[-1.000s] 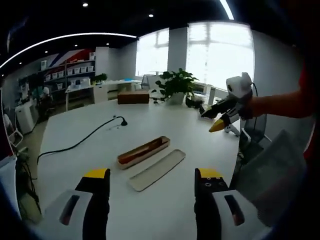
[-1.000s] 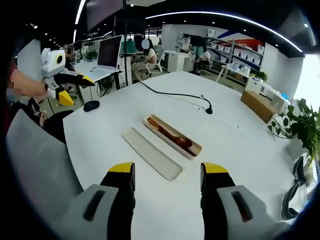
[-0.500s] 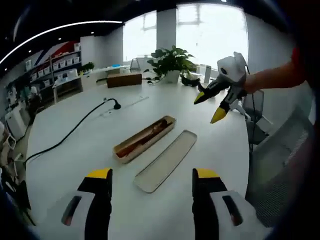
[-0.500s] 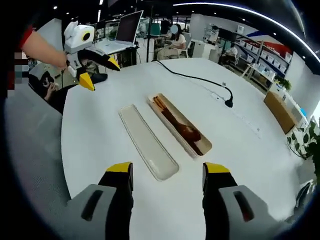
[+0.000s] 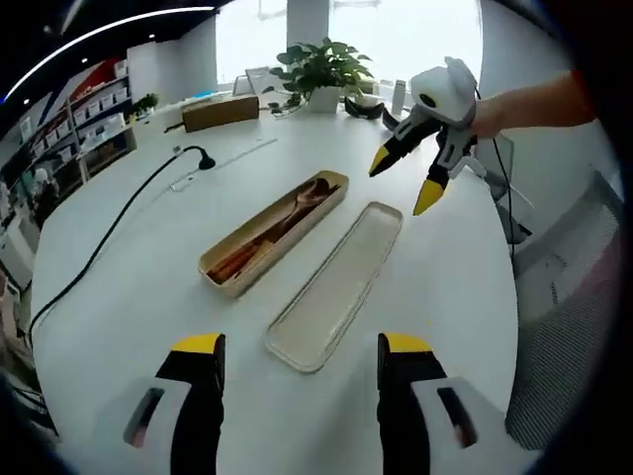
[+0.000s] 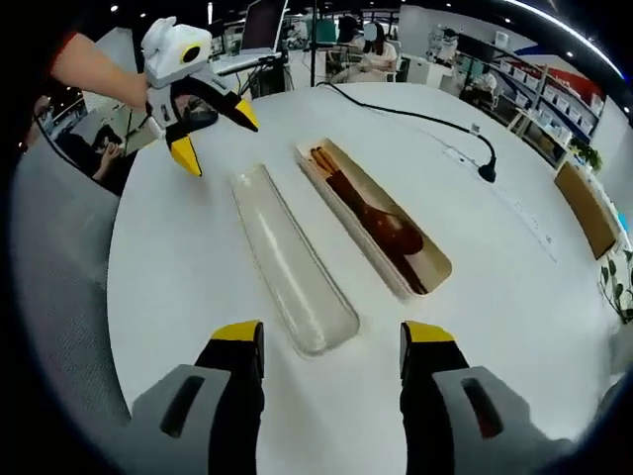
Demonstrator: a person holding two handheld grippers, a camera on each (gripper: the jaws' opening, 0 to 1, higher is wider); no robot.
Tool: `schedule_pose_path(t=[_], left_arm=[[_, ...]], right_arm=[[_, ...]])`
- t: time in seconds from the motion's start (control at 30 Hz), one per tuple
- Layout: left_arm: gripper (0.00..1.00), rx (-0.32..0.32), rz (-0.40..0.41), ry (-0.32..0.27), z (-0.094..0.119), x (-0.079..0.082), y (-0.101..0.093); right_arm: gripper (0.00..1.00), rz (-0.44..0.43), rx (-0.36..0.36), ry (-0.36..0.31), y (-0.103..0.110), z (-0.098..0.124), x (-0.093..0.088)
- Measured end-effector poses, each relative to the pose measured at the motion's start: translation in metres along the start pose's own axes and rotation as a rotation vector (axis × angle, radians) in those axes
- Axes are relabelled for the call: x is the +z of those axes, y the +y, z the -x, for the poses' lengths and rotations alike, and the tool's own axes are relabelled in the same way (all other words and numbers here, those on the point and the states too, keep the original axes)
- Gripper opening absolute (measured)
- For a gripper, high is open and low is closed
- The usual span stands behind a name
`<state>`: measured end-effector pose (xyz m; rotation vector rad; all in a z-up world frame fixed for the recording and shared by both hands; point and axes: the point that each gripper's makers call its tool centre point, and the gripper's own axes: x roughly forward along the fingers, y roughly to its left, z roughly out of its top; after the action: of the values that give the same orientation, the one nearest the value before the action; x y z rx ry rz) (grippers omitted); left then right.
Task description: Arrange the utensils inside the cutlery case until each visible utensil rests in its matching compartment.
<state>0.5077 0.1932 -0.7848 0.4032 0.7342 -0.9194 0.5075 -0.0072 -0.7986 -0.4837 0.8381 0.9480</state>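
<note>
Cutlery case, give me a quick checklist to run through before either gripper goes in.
1. Cutlery case in view, open: ok.
2. Lid off, lying on the table beside the case, apart from it: ok.
3. Wooden spoon inside the case: ok. Whether it sits in a matching compartment: cannot tell, no dividers show.
4. Left gripper open and empty: ok.
5. Right gripper open and empty: ok.
6. Path to the case free: ok; the cable lies beyond it on the table.

Both grippers: grey bodies, black yellow-tipped jaws.
</note>
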Motion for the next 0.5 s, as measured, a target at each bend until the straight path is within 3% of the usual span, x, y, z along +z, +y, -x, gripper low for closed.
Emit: schedule_pose_path(t=[0.1,0.23,0.33,0.5], left_arm=[[0.61,0.004,0.004,-0.001,-0.008,-0.001,0.003],[0.6,-0.006,0.002,0.009,-0.017,-0.008,0.0],[0.58,0.007,-0.013,0.05,-0.021,-0.014,0.002],[0.54,0.002,-0.012,0.045,-0.027,-0.012,-0.002]], right_arm=[[0.54,-0.035,0.013,-0.012,0.003,-0.005,-0.002],[0.54,0.065,-0.017,0.033,0.0,-0.008,-0.013],[0.53,0.046,0.001,0.02,0.003,-0.012,-0.013],[0.52,0.011,0.013,0.015,0.005,-0.018,-0.012]])
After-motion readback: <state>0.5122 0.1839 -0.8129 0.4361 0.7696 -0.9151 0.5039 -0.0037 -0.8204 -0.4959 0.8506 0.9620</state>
